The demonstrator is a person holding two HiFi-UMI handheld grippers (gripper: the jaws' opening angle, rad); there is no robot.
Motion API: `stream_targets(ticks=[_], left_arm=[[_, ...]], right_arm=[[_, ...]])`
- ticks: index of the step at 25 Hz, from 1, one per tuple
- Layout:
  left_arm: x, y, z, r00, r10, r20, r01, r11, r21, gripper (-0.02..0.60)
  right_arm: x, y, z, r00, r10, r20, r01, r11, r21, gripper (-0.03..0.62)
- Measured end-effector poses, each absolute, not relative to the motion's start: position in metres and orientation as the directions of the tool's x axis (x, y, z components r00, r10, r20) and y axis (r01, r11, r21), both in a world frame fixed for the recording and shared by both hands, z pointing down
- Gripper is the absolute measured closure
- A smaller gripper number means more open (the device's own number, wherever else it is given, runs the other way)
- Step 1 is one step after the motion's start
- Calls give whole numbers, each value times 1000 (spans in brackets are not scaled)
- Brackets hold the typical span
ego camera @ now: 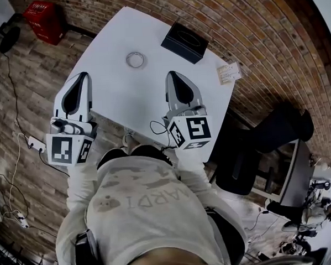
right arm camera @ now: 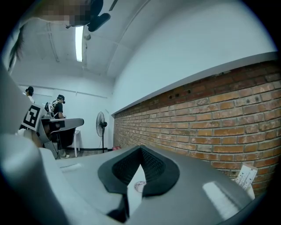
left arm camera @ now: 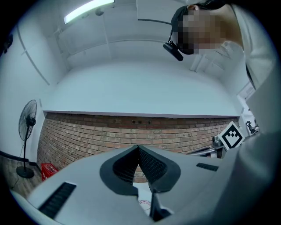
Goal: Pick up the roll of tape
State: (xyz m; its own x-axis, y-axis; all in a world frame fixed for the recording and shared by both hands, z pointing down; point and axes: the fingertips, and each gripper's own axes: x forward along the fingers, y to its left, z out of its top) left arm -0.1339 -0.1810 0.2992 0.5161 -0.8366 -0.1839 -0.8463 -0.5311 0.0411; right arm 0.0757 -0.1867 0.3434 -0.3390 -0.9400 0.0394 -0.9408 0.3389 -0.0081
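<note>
— Left?
— Left gripper: jaws together, empty.
— Centre?
— Tape: flat on table, ahead, apart from both grippers.
— Right?
— Right gripper: jaws together, empty. Its own view glimpses a disc, perhaps the tape.
— Hazard?
— Jaws arriving shut would likely shove the tape away, not grasp it.

Illumination: even, diffuse indoor light. One ceiling tube lamp is visible in the left gripper view, a second tube in the right gripper view. The white surface reads bright without glare; shadows are soft. All views show strong barrel distortion; both gripper views have dark vignetted corners. The brick wall is sharp; the right gripper blurs nearest the lens.
</note>
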Motion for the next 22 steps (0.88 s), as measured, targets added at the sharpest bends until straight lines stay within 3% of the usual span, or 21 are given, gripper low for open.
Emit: stream_targets(ticks=[22], left_arm=[[-147,-271,354,482,-874,-60,-870,-485,90,575]], right_arm=[[66,-342,494,-383,-803,457,-924,330,-194,580]])
